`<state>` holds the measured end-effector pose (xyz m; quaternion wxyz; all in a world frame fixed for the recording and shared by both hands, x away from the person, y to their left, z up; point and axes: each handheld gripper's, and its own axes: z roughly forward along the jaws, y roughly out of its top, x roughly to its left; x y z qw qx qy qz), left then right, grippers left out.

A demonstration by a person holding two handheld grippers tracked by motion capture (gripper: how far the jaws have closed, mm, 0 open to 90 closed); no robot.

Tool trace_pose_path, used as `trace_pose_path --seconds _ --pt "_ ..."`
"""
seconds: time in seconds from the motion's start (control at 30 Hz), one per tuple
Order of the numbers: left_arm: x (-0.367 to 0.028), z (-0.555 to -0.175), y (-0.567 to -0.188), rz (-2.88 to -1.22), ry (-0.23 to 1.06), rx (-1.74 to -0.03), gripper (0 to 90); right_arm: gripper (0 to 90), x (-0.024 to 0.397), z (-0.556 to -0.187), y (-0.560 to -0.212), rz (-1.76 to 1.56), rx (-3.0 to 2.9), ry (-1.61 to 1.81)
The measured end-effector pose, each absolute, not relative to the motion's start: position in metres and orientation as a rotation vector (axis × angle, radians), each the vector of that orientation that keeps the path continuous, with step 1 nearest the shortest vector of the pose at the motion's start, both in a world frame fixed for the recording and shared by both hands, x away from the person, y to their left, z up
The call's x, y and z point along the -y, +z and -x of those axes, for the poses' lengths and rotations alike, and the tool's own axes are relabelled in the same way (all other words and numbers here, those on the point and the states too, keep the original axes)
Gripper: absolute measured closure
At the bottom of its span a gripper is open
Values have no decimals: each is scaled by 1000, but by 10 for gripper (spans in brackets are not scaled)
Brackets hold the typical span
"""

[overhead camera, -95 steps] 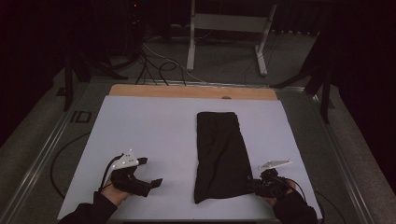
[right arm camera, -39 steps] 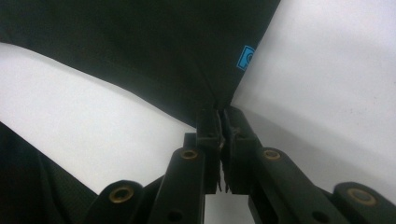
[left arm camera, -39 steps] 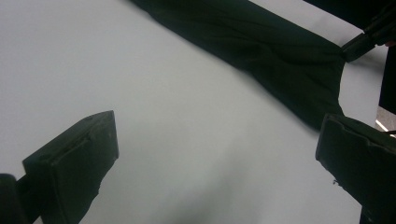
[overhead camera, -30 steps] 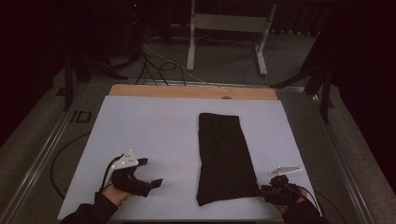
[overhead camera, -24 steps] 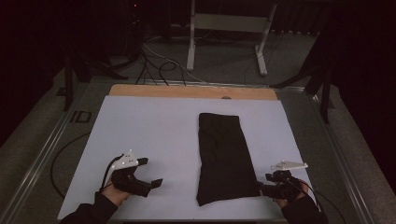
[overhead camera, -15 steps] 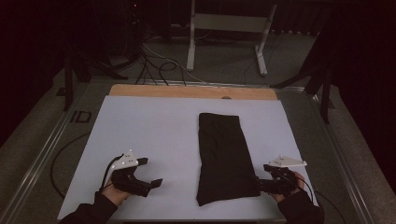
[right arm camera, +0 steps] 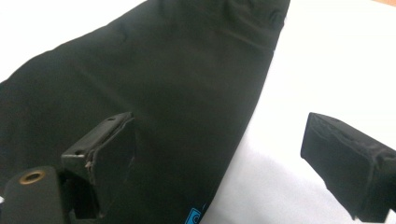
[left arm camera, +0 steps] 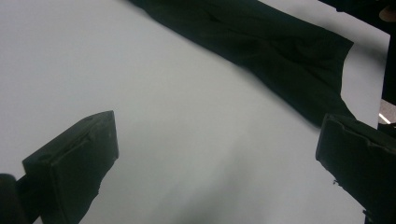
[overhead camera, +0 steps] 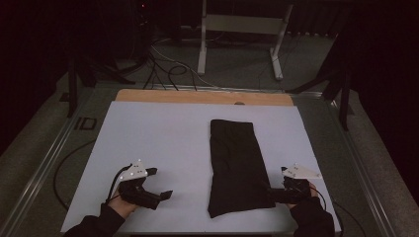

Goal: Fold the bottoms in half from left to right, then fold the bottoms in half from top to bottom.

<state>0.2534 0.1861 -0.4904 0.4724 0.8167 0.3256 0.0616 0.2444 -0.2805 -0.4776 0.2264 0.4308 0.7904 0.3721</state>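
A black folded cloth (overhead camera: 236, 165) lies lengthwise on the white table (overhead camera: 158, 133), right of the middle. My right gripper (overhead camera: 274, 193) sits at the cloth's near right corner. Its jaws have just been opening and stand open. In the right gripper view (right arm camera: 219, 123), one jaw hangs over the cloth (right arm camera: 163, 84) and the other over bare table, with the cloth's edge running between them and nothing pressed. A small blue label (right arm camera: 196, 217) shows at that edge. My left gripper (overhead camera: 159, 182) rests open on bare table left of the cloth (left arm camera: 261, 46), empty (left arm camera: 217, 135).
A wooden strip (overhead camera: 197, 96) runs along the table's far edge. Beyond it on the floor are a metal stand (overhead camera: 242, 24) and loose cables (overhead camera: 165, 66). Metal rails (overhead camera: 49, 158) flank the table. White surface stretches between the left gripper and the cloth.
The cloth's near right corner lies a bit farther right than in the oldest frame. My right gripper has edged slightly away from the table's near edge. The left gripper has stayed put.
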Motion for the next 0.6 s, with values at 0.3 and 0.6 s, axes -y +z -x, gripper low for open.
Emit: trace_pose_path --seconds 0.3,0.6 --pt "-184 -253 -492 -2009 142 -795 0 99 277 -243 -482 -1169 -2197 1021" --pt "-177 -252 -488 -2030 110 -760 0 100 275 -240 -476 -1123 -2194 1026"
